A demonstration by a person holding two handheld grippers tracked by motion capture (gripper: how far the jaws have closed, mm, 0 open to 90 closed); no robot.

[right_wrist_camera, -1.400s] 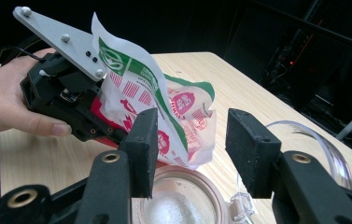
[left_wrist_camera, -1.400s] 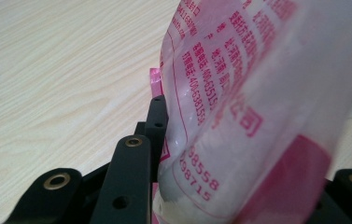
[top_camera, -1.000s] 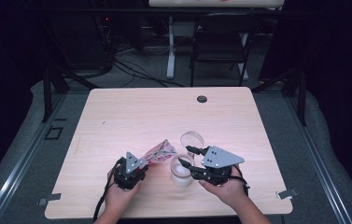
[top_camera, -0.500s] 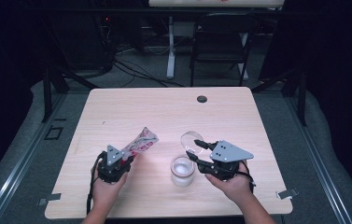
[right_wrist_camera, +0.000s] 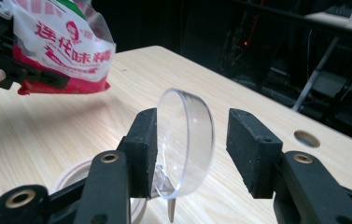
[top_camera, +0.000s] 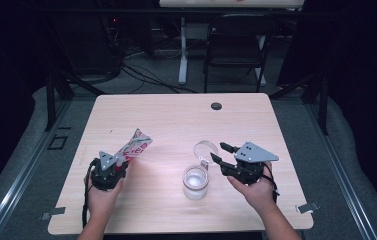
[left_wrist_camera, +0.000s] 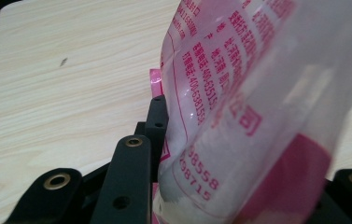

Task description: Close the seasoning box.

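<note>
Two grippers (top_camera: 117,161) (top_camera: 220,152), one pink pouch (top_camera: 135,146), one clear jar (top_camera: 196,183) and one hinged lid (top_camera: 205,150) are being counted on one worktop (top_camera: 176,120).

The packet (top_camera: 132,147) lies left of the jar (top_camera: 196,183), lid (top_camera: 205,150) behind it.

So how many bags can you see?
1. The pink and white bag is pinched in the left tool, lifted over the left side of the table. The jar sits to its right. None seems hidden.
</note>
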